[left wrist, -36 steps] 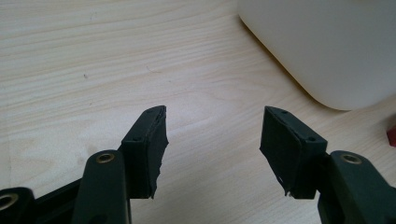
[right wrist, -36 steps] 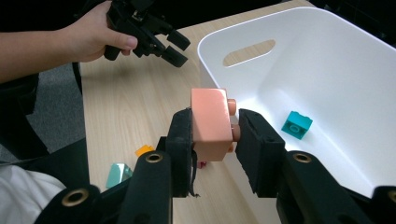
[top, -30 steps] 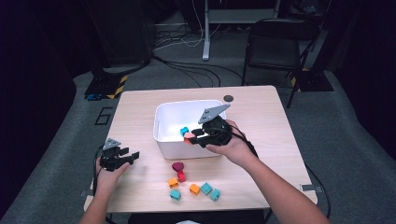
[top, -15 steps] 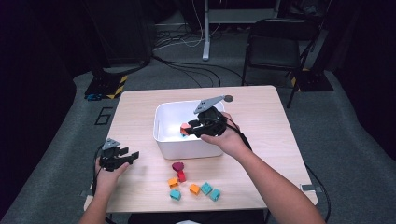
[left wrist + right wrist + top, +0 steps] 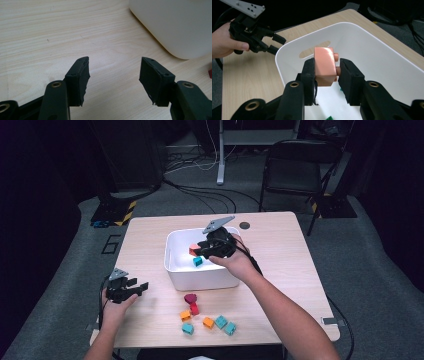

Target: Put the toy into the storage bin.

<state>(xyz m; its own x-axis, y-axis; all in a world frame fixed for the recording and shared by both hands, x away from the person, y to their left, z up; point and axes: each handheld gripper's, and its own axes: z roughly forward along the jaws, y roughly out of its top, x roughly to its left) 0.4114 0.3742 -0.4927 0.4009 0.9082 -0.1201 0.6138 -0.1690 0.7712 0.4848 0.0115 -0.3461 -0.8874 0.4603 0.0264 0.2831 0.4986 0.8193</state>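
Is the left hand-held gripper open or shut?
Open. In the left gripper view, the left hand-held gripper has its jaws spread wide, with bare wooden table between them and nothing gripped.

Light falls from overhead onto the table; the room around it is dark, and the high view soft.

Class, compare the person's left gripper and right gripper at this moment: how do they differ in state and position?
The left gripper is open with nothing between its jaws; the right gripper is shut on a salmon block. The left rests low over the bare table; the right is over the white bin. Both have black jaws.
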